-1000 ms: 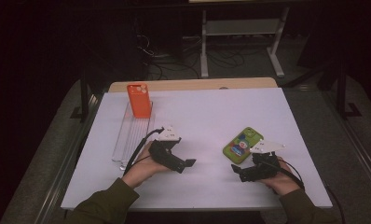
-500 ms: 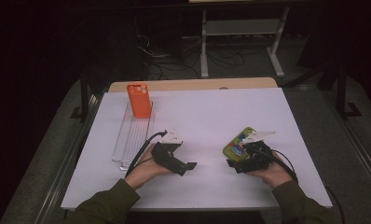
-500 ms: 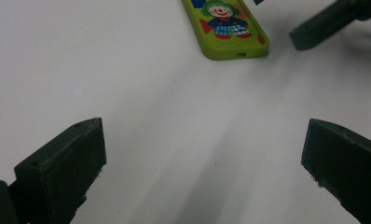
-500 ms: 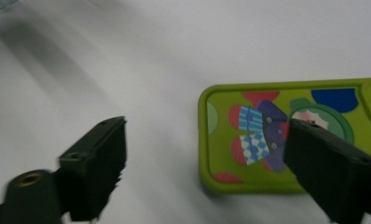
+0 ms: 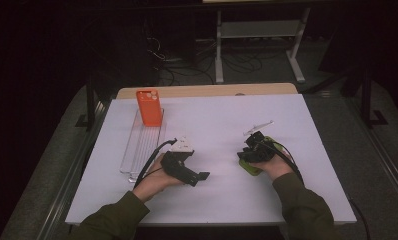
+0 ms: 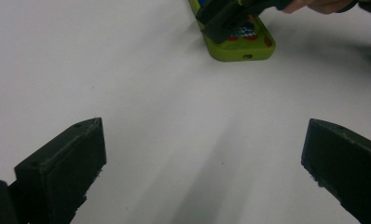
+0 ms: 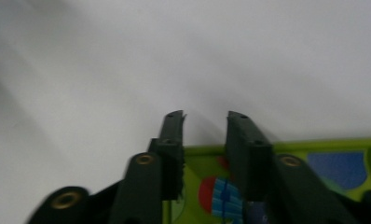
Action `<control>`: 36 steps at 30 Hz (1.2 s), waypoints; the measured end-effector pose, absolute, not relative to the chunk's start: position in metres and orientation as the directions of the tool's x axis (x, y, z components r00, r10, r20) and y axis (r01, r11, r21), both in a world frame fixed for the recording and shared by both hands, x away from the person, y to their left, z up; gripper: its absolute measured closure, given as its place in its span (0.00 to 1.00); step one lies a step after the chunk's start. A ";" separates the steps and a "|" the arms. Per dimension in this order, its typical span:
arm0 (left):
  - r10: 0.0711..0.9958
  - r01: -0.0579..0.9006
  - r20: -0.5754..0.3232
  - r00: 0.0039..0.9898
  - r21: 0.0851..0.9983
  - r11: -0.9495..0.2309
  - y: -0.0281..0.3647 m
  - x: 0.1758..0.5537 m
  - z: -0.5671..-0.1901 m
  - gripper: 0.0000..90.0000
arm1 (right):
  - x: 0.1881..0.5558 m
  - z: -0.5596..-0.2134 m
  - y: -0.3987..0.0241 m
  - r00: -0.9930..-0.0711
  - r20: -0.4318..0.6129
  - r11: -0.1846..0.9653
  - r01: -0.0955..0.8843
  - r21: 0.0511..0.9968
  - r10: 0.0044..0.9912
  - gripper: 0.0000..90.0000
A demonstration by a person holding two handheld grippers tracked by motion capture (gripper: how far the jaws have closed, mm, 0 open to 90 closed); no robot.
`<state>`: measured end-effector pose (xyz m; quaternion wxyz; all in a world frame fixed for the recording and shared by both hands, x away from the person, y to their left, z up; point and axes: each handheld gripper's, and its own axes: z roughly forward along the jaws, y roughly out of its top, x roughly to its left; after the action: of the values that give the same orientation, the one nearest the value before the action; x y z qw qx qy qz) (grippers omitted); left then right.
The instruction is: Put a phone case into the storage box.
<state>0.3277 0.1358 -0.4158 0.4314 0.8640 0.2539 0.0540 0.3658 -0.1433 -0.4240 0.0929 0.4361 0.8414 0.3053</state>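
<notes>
Green phone case [image 5: 252, 167]: lies on the white worktop [image 5: 212, 120] at its right, largely hidden beneath the right tool [image 5: 251, 150]; far end cut off in the left gripper view.
Right tool: jaws have just been closing and stand narrow over the case's edge; whether they pinch it cannot be told. Formerly right of the case.
Left tool [image 5: 203, 176]: spread, empty.
</notes>
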 end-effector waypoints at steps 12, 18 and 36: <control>0.484 0.398 -0.135 0.864 0.772 -0.495 0.135 0.327 -0.417 0.00 | 0.371 -0.429 -0.132 -0.631 0.115 0.479 0.683 0.551 0.767 0.98; 0.481 0.397 -0.132 0.867 0.768 -0.503 0.135 0.328 -0.417 0.00 | 0.367 -0.428 -0.136 -0.641 0.114 0.497 0.683 0.535 0.759 0.99; 0.479 0.394 -0.131 0.868 0.767 -0.506 0.135 0.328 -0.418 0.00 | 0.330 -0.430 -0.188 -0.591 0.083 0.485 0.727 0.486 0.802 0.99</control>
<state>0.3279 0.1346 -0.4175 0.4285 0.8663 0.2519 0.0491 0.3297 -0.1879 -0.4303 0.0778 0.4454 0.8583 0.2427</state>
